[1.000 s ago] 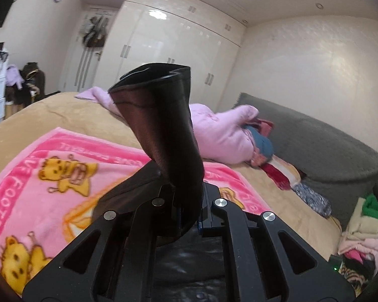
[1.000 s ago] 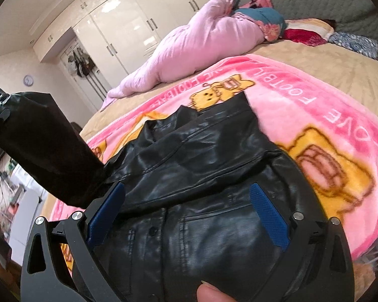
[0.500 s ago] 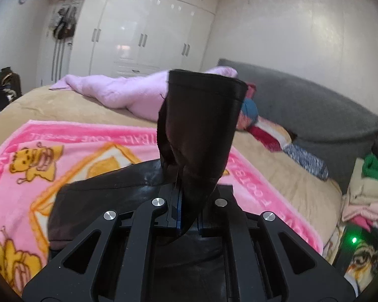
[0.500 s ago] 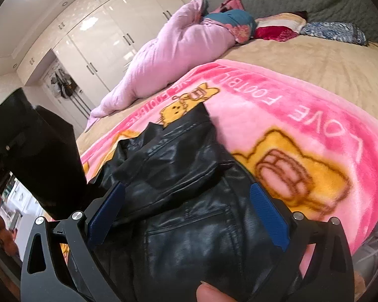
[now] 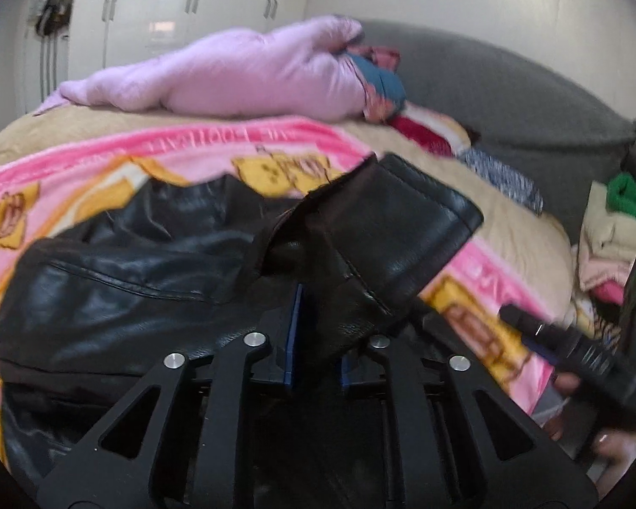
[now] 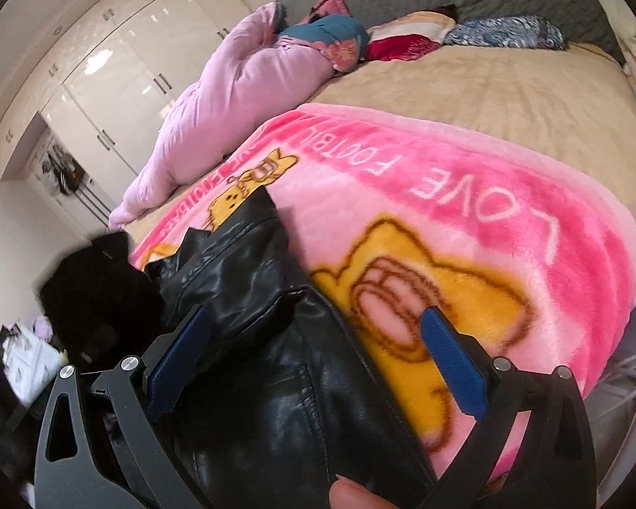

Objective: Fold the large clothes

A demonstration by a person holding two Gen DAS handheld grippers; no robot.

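Note:
A black leather jacket (image 5: 118, 297) lies on a pink cartoon blanket (image 5: 106, 157) on the bed. My left gripper (image 5: 316, 339) is shut on the jacket's sleeve (image 5: 394, 237), whose cuff lies over toward the right, low above the jacket. In the right wrist view the jacket (image 6: 284, 381) fills the lower middle and the held sleeve (image 6: 93, 292) is a blurred dark shape at the left. My right gripper (image 6: 318, 348) is open, its blue pads either side of the jacket's edge, holding nothing. It also shows in the left wrist view (image 5: 572, 348) at the right.
A pink padded coat (image 5: 241, 72) and folded clothes (image 5: 407, 127) lie at the head of the bed by the grey headboard (image 5: 509, 97). A clothes pile (image 5: 615, 229) sits at the right. The blanket (image 6: 466, 220) ends near the bed's edge on the right. White wardrobes (image 6: 118, 72) stand behind.
My left gripper has swung the sleeve from upright down and across to the right over the jacket. The right gripper stayed open and shifted right along the jacket's edge.

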